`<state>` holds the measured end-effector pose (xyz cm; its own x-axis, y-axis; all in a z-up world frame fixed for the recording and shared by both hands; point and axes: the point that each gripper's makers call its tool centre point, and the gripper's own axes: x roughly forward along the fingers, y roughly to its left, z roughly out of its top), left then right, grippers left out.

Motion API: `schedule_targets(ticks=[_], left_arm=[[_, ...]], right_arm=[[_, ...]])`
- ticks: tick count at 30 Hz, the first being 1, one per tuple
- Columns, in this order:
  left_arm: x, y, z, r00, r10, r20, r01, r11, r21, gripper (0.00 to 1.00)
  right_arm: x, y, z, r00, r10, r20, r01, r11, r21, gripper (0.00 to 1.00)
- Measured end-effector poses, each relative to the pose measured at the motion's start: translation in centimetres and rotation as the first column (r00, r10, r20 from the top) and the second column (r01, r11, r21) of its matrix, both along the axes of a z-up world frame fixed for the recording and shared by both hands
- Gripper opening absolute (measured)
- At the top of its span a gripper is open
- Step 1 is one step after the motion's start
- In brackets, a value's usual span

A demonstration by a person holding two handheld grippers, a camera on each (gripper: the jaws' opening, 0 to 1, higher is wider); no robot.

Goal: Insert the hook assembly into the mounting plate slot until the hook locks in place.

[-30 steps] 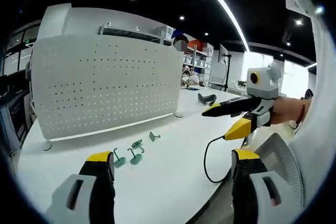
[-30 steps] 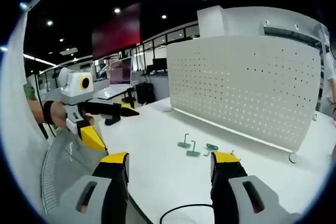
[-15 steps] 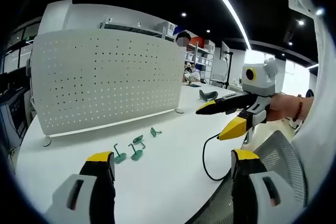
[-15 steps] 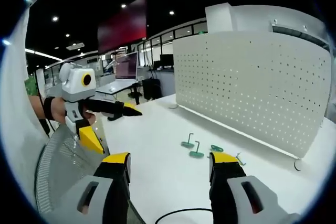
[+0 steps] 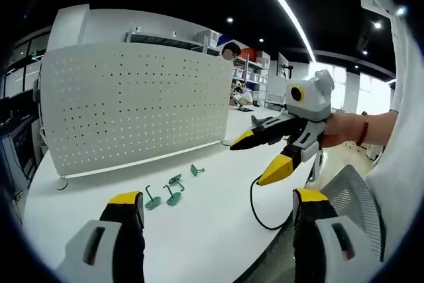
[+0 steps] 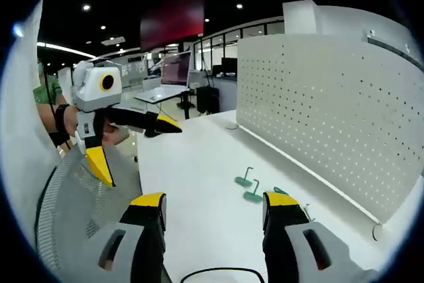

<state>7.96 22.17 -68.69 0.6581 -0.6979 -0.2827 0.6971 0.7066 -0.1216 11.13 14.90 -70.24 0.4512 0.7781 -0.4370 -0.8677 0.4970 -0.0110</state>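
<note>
A white table (image 5: pixel 218 223) carries everything, and a large white pegboard (image 5: pixel 132 107) is stood upright across its far side on small feet, its holed face turned toward the grippers; it is judged to be the mounting plate, set up this way so that its slots can be reached from the front. In the right gripper view the same pegboard (image 6: pixel 338 124) runs off to the right.

A mesh chair back (image 6: pixel 73 210) is seen at the table edge, below the held grippers.

The left gripper (image 5: pixel 209 213) is held low over the near table with its jaws wide apart and nothing between them. The right gripper (image 6: pixel 213 211) is likewise held with its jaws wide and empty. In the left gripper view it (image 5: pixel 255 157) is seen raised well above the table, its yellow-tipped jaws spread and aimed toward the pegboard; this is judged to be a readying posture, not a grasp.

A black cable (image 5: pixel 255 203) is looped on the table near the edge.

The green hooks (image 5: pixel 171 189) lie loose on the table in a small scatter, in front of the pegboard's foot and apart from it, untouched by either gripper. In the right gripper view two hooks (image 6: pixel 248 185) are seen just beyond the right jaw. No hook is in the pegboard yet, so the picking-up is judged to be the step in hand.
</note>
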Motion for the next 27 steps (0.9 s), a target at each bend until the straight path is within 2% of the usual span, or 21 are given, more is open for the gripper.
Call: schedule_targets(ticks=[17,27], left_arm=[[0.4,0.5,-0.4,1.0,0.001,0.009,-0.002,0.999,0.032,0.95],[1.0,1.1,-0.8,1.0,0.02,0.009,-0.02,0.999,0.036,0.95]], right_arm=[[1.6,1.1,-1.6,0.994,0.103,-0.04,-0.106,0.991,-0.086,0.57],[2.5,1.8,-2.7,0.984,0.164,-0.066,-0.172,0.975,-0.138,0.56]])
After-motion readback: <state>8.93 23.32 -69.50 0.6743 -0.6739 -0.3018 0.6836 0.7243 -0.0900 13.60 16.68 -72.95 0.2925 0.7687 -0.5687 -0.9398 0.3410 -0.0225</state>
